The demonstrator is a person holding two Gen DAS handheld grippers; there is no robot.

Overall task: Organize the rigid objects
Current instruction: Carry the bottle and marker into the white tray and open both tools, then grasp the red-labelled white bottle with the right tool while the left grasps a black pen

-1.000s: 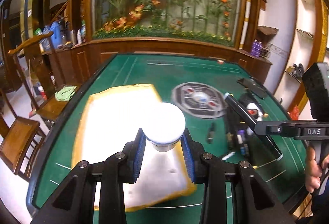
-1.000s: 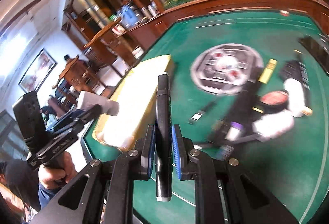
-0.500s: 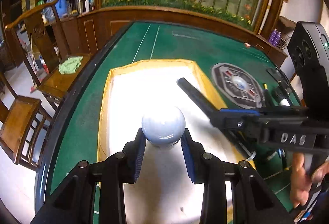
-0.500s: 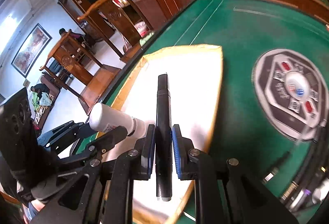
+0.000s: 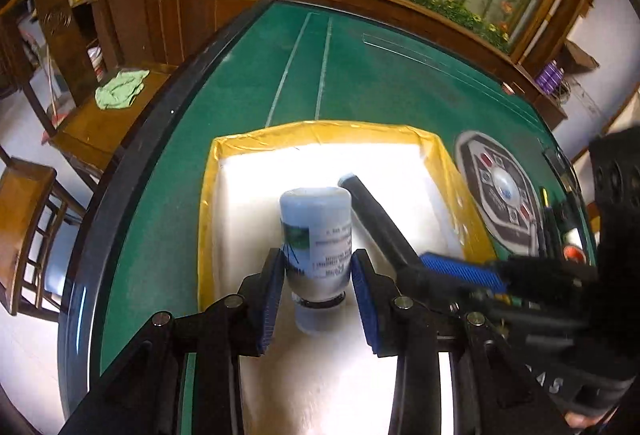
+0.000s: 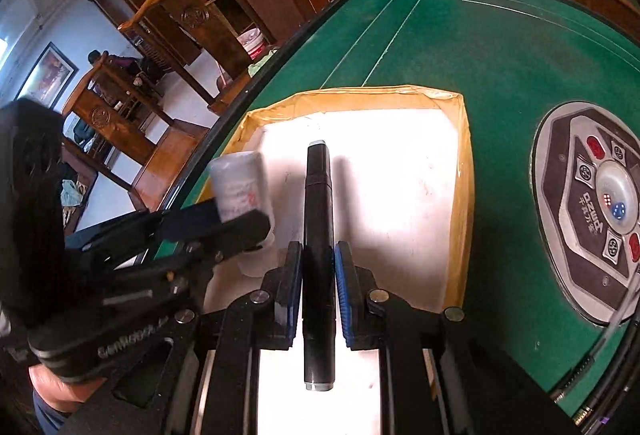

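Note:
My left gripper (image 5: 316, 275) is shut on a white bottle (image 5: 316, 231) with a printed label, held over the white inside of a shallow box with yellow-taped walls (image 5: 320, 133). The bottle's cap end points back toward me. My right gripper (image 6: 318, 277) is shut on a long black marker-like tube (image 6: 318, 235) and hangs over the same box (image 6: 464, 163). In the left wrist view the black tube (image 5: 376, 223) slants just to the right of the bottle. In the right wrist view the bottle (image 6: 240, 187) and the left gripper (image 6: 224, 223) are at the left.
The box lies on a green felt table (image 5: 360, 75) with a black rim. A round dice console (image 6: 600, 211) sits in the felt to the right. Several small items (image 5: 560, 231) lie at the far right edge. Wooden chairs (image 5: 24, 219) stand left of the table.
Both grippers have moved left from the table's middle and sunk over the box, each keeping its object. The bottle has tilted, now showing its side label instead of its round base.

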